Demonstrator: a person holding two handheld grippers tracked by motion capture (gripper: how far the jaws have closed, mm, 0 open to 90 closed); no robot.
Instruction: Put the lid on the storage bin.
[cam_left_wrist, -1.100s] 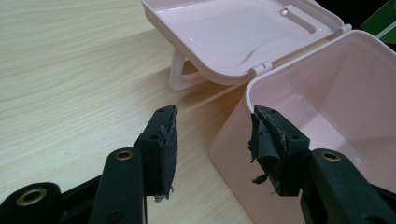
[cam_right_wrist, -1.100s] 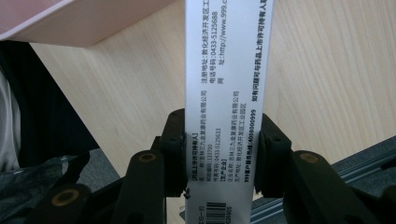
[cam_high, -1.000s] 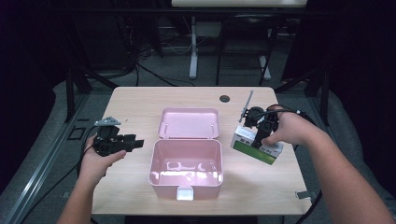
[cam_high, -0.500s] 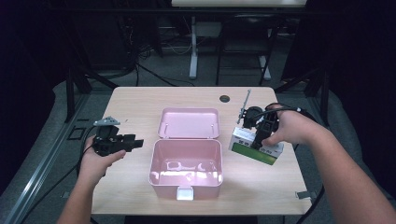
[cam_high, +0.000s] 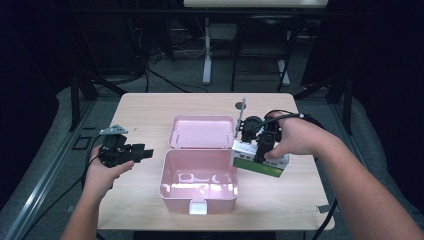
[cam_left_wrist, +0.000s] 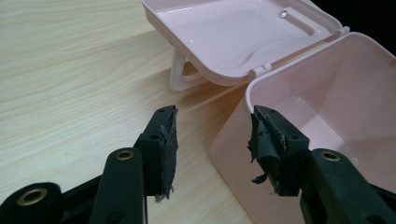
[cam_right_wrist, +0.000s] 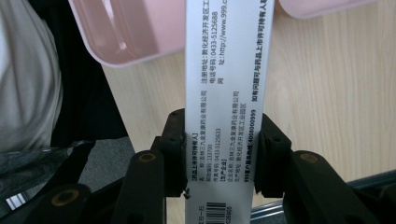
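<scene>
A pink plastic box stands open in the middle of the table, its lid folded back flat. My right gripper is shut on a white and green medicine carton, held above the table by the box's right rim. In the right gripper view the carton fills the gap between the jaws, printed side up. My left gripper rests left of the box, open and empty. Its pads flank the box's near corner in the left gripper view.
A small dark round object lies on the table behind the lid. The wooden table has bare room at the back left and along the front. Dark stands and cables crowd the floor beyond the far edge.
My right gripper has carried the carton leftward, from the table's right side to the box's right rim. The left gripper has stayed where it was.
</scene>
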